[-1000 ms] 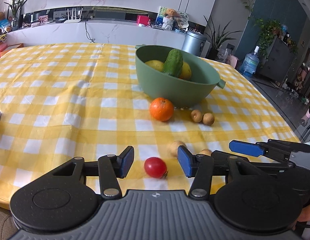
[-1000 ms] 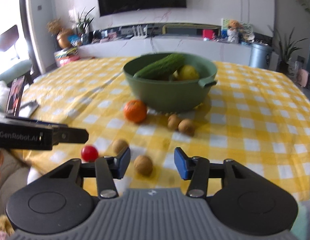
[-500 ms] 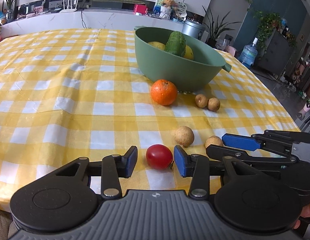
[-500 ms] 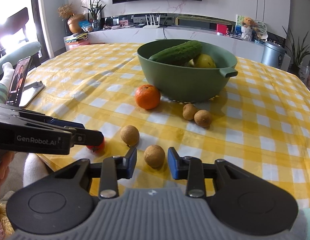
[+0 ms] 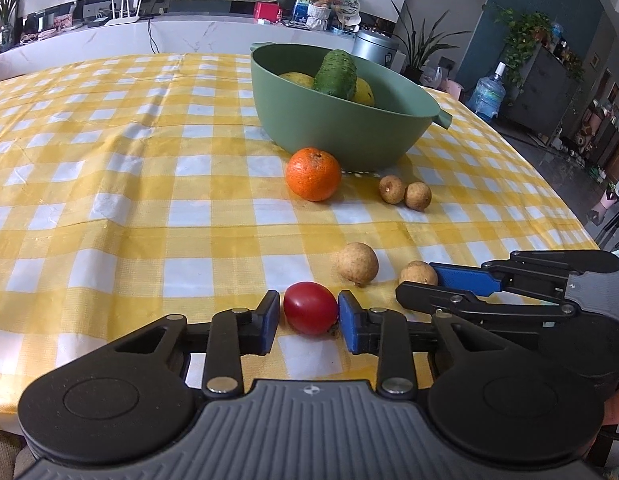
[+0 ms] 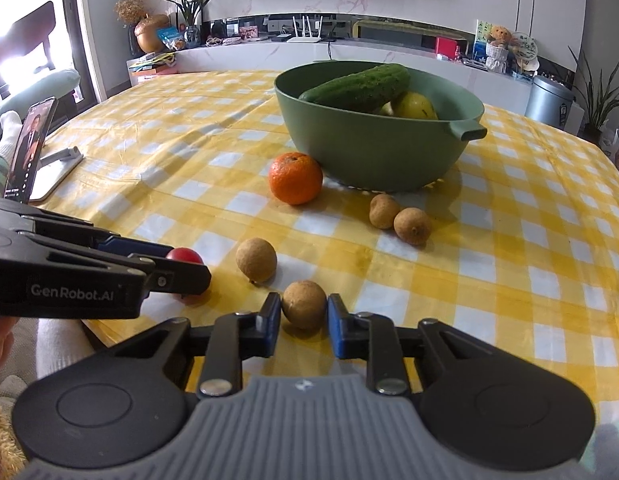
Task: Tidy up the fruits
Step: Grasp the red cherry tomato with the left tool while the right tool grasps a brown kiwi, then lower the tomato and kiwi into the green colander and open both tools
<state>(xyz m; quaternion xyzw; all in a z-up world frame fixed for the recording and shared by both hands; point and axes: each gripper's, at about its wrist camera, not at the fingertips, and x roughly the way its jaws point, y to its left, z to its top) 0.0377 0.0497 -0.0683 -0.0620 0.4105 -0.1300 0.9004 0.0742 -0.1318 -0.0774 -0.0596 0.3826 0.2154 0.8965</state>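
Left tool (image 5: 309, 318) has just closed on the tomato (image 5: 310, 307); right tool (image 6: 299, 322) on a longan (image 6: 304, 303). Another longan (image 5: 356, 262) sits just ahead, between them.

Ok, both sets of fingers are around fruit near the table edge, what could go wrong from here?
1. The left gripper has just closed on the soft red tomato; more squeeze could bruise it.
2. The right gripper pinches a round brown fruit; it may pop out and roll off the near edge.
3. The grippers sit close together; lifting could knock them.
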